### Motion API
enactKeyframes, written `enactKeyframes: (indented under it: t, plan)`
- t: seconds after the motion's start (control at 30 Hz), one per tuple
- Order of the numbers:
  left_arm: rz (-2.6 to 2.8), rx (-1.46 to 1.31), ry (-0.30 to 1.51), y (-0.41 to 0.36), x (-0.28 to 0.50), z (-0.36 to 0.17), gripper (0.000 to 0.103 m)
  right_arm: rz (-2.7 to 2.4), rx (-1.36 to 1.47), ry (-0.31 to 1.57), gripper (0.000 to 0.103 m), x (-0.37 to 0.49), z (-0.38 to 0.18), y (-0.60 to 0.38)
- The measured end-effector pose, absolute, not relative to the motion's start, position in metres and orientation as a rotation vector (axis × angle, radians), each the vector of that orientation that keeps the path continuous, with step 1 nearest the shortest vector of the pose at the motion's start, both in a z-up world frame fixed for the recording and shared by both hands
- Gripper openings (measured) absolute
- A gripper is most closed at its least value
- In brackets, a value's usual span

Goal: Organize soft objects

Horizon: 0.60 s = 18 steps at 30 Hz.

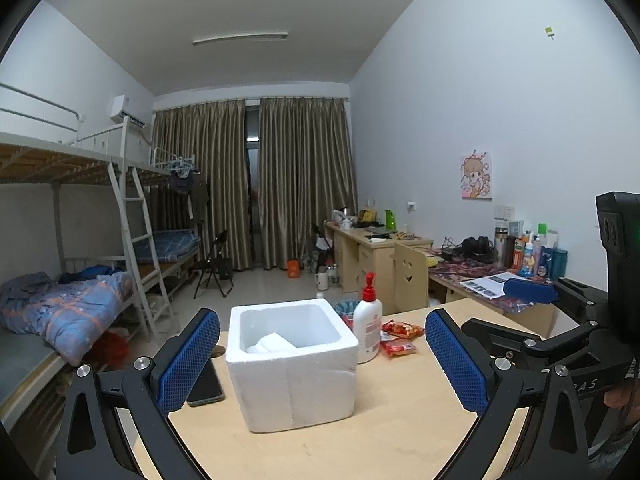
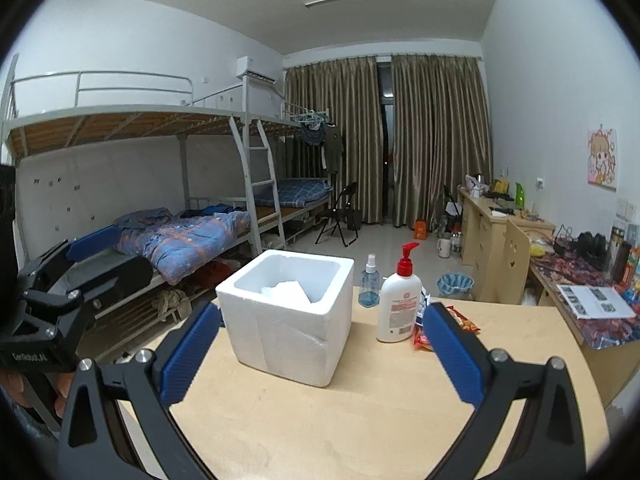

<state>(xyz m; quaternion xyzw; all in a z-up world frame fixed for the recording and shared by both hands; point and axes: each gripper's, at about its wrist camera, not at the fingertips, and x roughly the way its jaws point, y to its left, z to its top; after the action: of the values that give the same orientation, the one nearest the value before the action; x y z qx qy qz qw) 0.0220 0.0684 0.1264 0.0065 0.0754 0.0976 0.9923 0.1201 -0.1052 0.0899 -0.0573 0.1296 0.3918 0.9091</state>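
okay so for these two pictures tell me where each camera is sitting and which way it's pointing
Left wrist: sits on the left gripper, facing along its open fingers over the table at the foam box; the right gripper and fingers of a hand show at right.
Right wrist: sits on the right gripper, fingers open, facing the foam box from further right; the left gripper shows at left.
Shared: box, lotion bottle, snack packets, bunk beds, curtains.

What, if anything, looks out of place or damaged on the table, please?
Nothing looks spilled or damaged. The foam box sits upright, the pump bottle stands, and both grippers, left and right, are open and empty.
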Motion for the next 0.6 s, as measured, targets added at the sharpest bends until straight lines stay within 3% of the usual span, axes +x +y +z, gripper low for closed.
enactKeyframes:
  t: [0.6]
  plan:
    - [0.188,-0.006,0.111,0.046,-0.012,0.085,0.103,0.811,-0.002,0.203,0.103,0.092,0.062,-0.139]
